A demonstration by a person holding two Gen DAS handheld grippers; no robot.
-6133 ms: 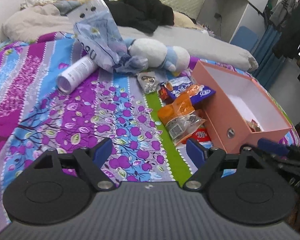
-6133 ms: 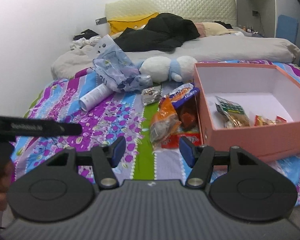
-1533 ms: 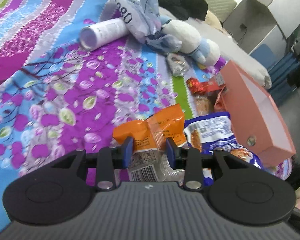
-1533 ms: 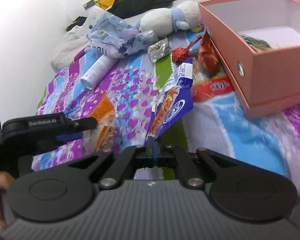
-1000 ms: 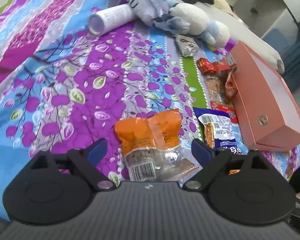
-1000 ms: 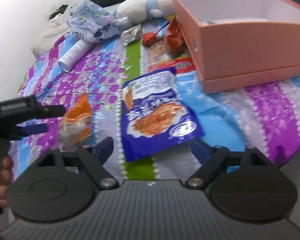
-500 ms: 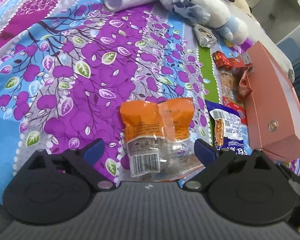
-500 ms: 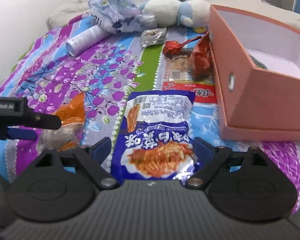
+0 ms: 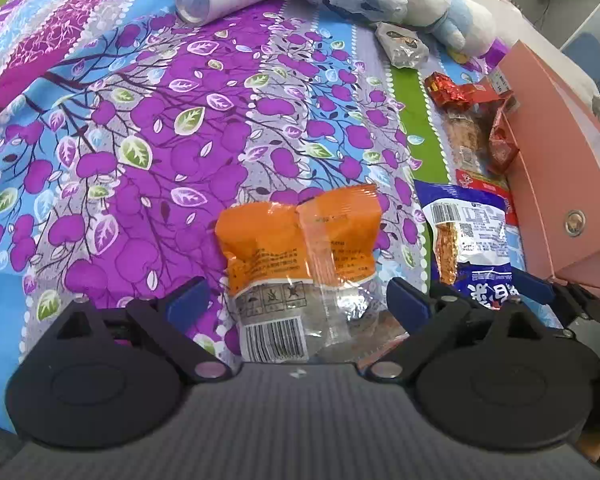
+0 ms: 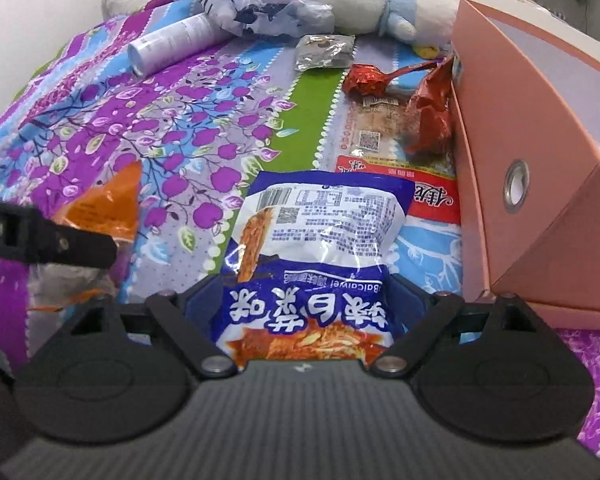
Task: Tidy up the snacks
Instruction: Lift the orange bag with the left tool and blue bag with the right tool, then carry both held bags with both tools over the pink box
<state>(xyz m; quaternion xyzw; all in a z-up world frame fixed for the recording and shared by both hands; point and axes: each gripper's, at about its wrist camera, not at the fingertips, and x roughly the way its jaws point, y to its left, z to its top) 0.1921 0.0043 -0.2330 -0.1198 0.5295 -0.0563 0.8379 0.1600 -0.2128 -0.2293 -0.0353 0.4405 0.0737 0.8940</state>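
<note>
The left tool (image 9: 298, 302) is spread wide, with the orange snack bag (image 9: 300, 248) lying flat on the bed (image 9: 140, 140) between its fingers, toward 12 o'clock. The right tool (image 10: 306, 296) is likewise spread around the blue snack bag (image 10: 316, 240); the pink box (image 10: 540, 152) sits at 2 o'clock.

Orange packet (image 9: 300, 236), blue-white packet (image 10: 320, 240), pink box (image 10: 540, 160), purple floral bedspread (image 9: 140, 140).

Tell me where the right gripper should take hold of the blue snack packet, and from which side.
Probably at its near, blue-printed end, coming down from above: the blue snack packet lies flat on the bedspread, that end already between the open right gripper fingers, and the pink box crowds its far right corner.
</note>
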